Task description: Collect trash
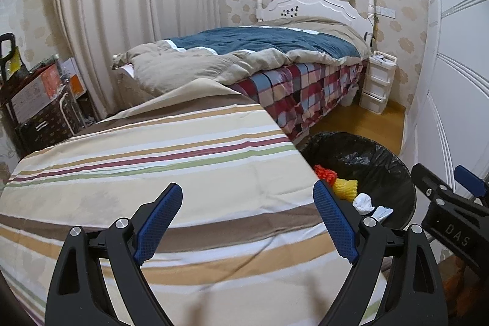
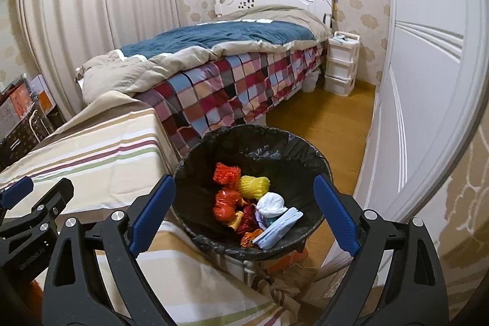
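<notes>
A black-lined trash bin (image 2: 275, 142) stands on the floor beside the striped cloth surface (image 1: 152, 161). Inside lie red foam nets (image 2: 226, 173), a yellow foam net (image 2: 253, 187), a white crumpled wad (image 2: 272, 203) and a white-blue wrapper (image 2: 279, 229). My right gripper (image 2: 244, 213) is open and empty, held just above the bin's near rim. My left gripper (image 1: 247, 222) is open and empty over the striped cloth; the bin (image 1: 366, 155) shows to its right with the yellow net (image 1: 345, 188) and white wad (image 1: 363, 202).
A bed (image 1: 275, 57) with blue and beige quilt and checked sheet lies behind. A white drawer unit (image 2: 340, 63) stands by the headboard. White wardrobe doors (image 2: 428, 81) run along the right. Boxes and a rack (image 1: 39, 100) stand at left by the curtain.
</notes>
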A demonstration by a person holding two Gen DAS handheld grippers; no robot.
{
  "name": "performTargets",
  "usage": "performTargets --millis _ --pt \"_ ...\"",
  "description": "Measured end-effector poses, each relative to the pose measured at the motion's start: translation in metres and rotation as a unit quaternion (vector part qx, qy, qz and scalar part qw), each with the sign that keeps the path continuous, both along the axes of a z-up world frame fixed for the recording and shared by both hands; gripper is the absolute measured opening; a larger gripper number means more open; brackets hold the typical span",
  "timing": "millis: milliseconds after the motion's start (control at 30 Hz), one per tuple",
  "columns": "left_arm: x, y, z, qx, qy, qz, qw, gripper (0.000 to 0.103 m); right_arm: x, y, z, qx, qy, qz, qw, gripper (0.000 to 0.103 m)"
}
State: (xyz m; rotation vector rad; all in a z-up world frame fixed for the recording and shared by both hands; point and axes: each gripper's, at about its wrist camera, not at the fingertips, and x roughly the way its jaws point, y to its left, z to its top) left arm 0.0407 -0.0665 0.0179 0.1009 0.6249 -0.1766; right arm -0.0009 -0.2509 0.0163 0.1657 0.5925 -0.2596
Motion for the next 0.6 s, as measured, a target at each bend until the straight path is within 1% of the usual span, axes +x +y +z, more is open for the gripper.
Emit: performTargets --millis 367,600 --pt "-0.03 0.034 0.014 -0.015 -0.017 0.027 0.9994 0.087 -0.029 0.021 0.017 -0.013 -0.021 0.015 1.0 0.091" --pt "-0.04 0.044 0.018 -0.019 -0.026 0.038 0.9988 0.088 -0.037 0.035 0.023 -0.023 -0.027 0.031 0.999 0.091"
